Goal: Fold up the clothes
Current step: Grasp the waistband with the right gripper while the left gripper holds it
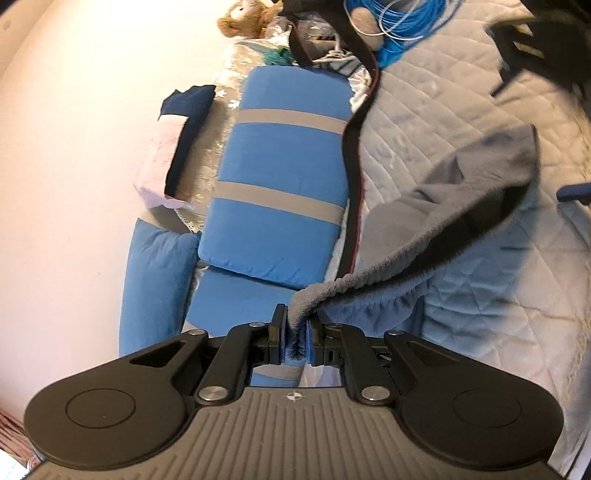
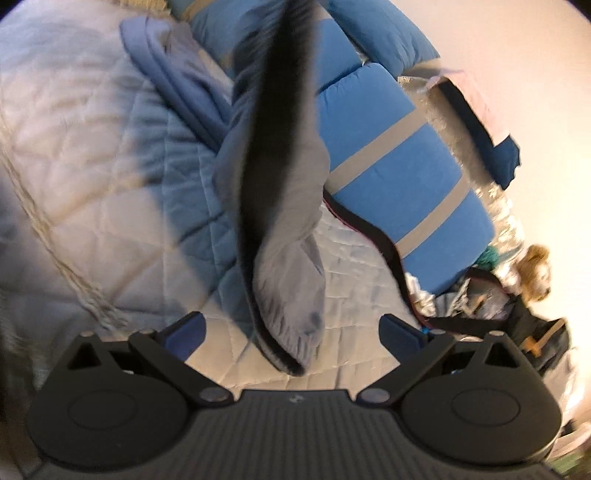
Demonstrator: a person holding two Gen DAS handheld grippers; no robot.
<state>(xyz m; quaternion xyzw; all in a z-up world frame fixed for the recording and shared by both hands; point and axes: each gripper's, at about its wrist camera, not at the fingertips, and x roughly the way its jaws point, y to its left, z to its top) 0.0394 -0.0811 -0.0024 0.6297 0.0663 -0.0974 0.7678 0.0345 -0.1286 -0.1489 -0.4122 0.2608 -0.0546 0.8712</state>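
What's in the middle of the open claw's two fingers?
In the right wrist view, the hanging end of the grey garment dangles between the right gripper's spread fingers, untouched, with the quilted bedcover beneath.

**Two wrist cameras over one bed, from opposite ends**

The left wrist camera sits just behind the left gripper (image 1: 297, 334) and looks along its fingers, slightly downward, across the quilt (image 1: 461, 122) toward the pale wall (image 1: 74, 166); the picture is rolled sideways. The right wrist camera sits behind the right gripper (image 2: 291, 332), tipped lower and close over the bedding. Both views share the striped blue cushion (image 1: 280, 155) (image 2: 402, 155), the grey sock (image 1: 424, 236) (image 2: 291, 229), the dark strap (image 1: 352, 155) (image 2: 384, 236) and the stuffed toy (image 1: 245, 18) (image 2: 537, 269).
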